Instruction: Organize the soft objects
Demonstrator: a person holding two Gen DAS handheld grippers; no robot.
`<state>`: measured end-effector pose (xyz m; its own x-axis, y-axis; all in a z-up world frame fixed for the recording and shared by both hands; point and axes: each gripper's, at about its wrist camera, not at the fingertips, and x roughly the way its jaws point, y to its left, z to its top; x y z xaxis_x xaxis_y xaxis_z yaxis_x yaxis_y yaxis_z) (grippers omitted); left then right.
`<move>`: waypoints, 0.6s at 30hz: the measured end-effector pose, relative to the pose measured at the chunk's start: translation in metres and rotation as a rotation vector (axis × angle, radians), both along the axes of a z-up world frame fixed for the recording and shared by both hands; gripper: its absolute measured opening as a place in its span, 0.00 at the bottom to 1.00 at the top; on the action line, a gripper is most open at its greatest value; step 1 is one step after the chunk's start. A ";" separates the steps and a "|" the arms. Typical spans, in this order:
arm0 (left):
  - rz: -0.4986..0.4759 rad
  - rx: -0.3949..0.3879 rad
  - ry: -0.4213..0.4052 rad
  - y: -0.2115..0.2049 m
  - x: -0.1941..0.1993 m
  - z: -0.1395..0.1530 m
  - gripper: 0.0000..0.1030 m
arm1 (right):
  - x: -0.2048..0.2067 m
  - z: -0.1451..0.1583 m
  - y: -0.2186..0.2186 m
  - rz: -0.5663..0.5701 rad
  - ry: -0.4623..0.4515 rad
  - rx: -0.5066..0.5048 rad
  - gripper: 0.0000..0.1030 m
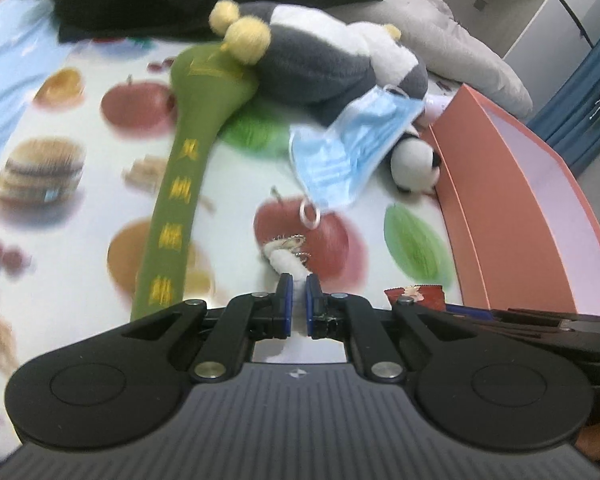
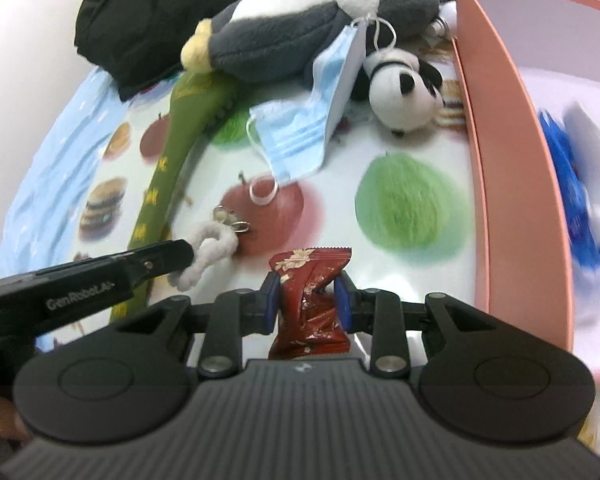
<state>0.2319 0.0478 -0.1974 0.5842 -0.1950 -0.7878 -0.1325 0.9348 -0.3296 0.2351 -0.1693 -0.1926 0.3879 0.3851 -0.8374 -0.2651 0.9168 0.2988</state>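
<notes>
Both grippers carry loads: left gripper [image 1: 299,294] jaws pinch the white fuzzy keychain [image 2: 208,250], right gripper [image 2: 306,298] jaws clamp the red snack packet [image 2: 310,292] (crinkled). Next, probably dropping both into the pink box [image 2: 496,184].

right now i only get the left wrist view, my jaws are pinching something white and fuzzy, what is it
Observer: The right wrist view shows it whole: the left gripper holds a white fuzzy loop keychain with metal rings at its far end.
Operator: is anything in the box yet
Observer: Yes. Inside the pink box there is a blue and white item, too blurred to identify.
Operator: what's the right one holding
Observer: The right gripper is shut on a dark red snack packet, crumpled between the pads.
</notes>
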 end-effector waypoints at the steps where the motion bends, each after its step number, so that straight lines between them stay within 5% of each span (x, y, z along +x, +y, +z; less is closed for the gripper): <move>1: 0.003 -0.007 0.008 0.000 -0.007 -0.001 0.08 | -0.007 -0.001 -0.002 -0.001 -0.001 -0.003 0.32; 10: -0.004 -0.033 0.113 -0.001 -0.035 -0.017 0.10 | -0.037 -0.021 -0.015 -0.020 -0.018 -0.019 0.34; 12: -0.013 -0.041 0.129 -0.001 -0.035 -0.018 0.38 | -0.039 -0.022 -0.019 -0.027 -0.014 -0.003 0.34; 14: -0.012 -0.046 0.116 0.001 -0.036 -0.016 0.53 | -0.039 -0.020 -0.021 -0.021 -0.019 -0.004 0.43; 16: -0.017 -0.032 0.098 0.001 -0.036 -0.014 0.54 | -0.042 -0.018 -0.021 -0.010 -0.039 -0.018 0.53; 18: -0.024 -0.024 0.095 0.000 -0.032 -0.013 0.55 | -0.044 -0.017 -0.020 0.003 -0.061 -0.014 0.53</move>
<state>0.1998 0.0475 -0.2103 0.5018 -0.2272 -0.8346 -0.1424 0.9300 -0.3388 0.1915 -0.1897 -0.2094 0.4368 0.3751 -0.8176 -0.2855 0.9197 0.2694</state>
